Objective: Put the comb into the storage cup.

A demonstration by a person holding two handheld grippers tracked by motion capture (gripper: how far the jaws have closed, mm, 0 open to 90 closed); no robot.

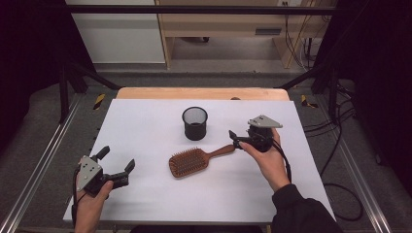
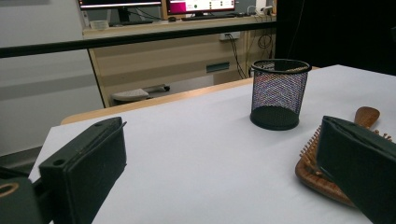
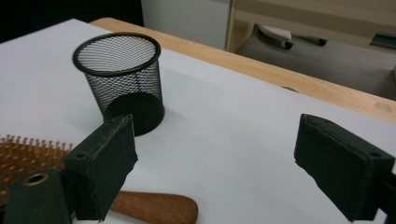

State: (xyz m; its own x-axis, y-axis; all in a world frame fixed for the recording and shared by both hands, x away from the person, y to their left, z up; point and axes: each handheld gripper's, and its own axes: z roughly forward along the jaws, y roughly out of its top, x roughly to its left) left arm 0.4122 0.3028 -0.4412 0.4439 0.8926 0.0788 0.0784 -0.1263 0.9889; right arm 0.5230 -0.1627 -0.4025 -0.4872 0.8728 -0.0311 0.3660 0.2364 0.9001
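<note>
We hold our right gripper (image 1: pixel 236 138) wide open and empty beside the brown wooden paddle hairbrush's (image 1: pixel 194 160) handle; our left gripper (image 1: pixel 116 162) gapes empty.

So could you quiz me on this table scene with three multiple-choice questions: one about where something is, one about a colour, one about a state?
1. Where does the hairbrush lie?
A. in front of the mesh cup, on the person's side
B. inside the cup
C. off the white sheet

2. What colour is the mesh cup?
A. red
B. black
C. white

3. How do the jaws of the right gripper stand?
A. clamped on the brush handle
B. shut on nothing
C. open, holding nothing

Answers: 1 A, the high view shows the brush flat on the sheet, nearer the person than the cup. 2 B, the wire mesh is black. 3 C, bare sheet shows between its pads.
</note>
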